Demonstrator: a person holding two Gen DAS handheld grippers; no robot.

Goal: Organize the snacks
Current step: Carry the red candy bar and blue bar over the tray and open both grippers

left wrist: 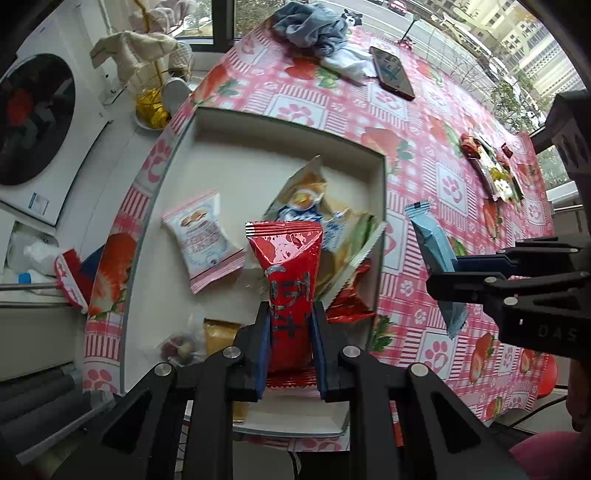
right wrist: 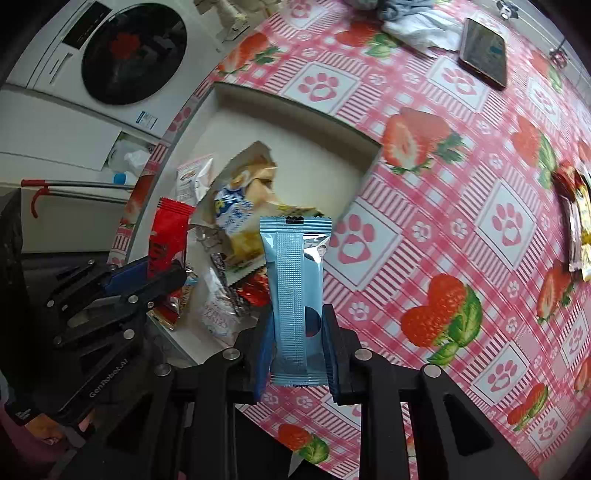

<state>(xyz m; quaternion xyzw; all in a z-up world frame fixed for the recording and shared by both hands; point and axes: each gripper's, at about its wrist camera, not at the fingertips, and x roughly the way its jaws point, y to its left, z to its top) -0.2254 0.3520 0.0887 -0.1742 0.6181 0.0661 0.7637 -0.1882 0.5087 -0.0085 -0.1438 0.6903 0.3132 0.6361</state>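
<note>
Gripping a red snack packet (left wrist: 291,291) between the blue-padded jaws of the left gripper (left wrist: 290,332), clenched on its lower half, packet standing upright out of the jaws and hanging above the white box (left wrist: 291,127). Clamping a light blue snack bar (right wrist: 295,295) likewise in the right gripper (right wrist: 297,339), jaws shut on its lower third, seam side facing the camera, top edge pointing away. Hovering over the pink strawberry-and-paw tabletop (right wrist: 461,221), just beside the right wall of the box (not over its inside). Lying in the box: a white and pink packet (left wrist: 205,240) at the left, a crumpled yellowish bag (left wrist: 317,206) in the middle, a red wrapper (left wrist: 351,299) against the right wall, a gold packet (left wrist: 219,332) near the front. Resting well apart on the tabletop: a phone (left wrist: 393,72), a grey cloth (left wrist: 314,24), a small heap of further snacks (left wrist: 491,166) at the far right
</note>
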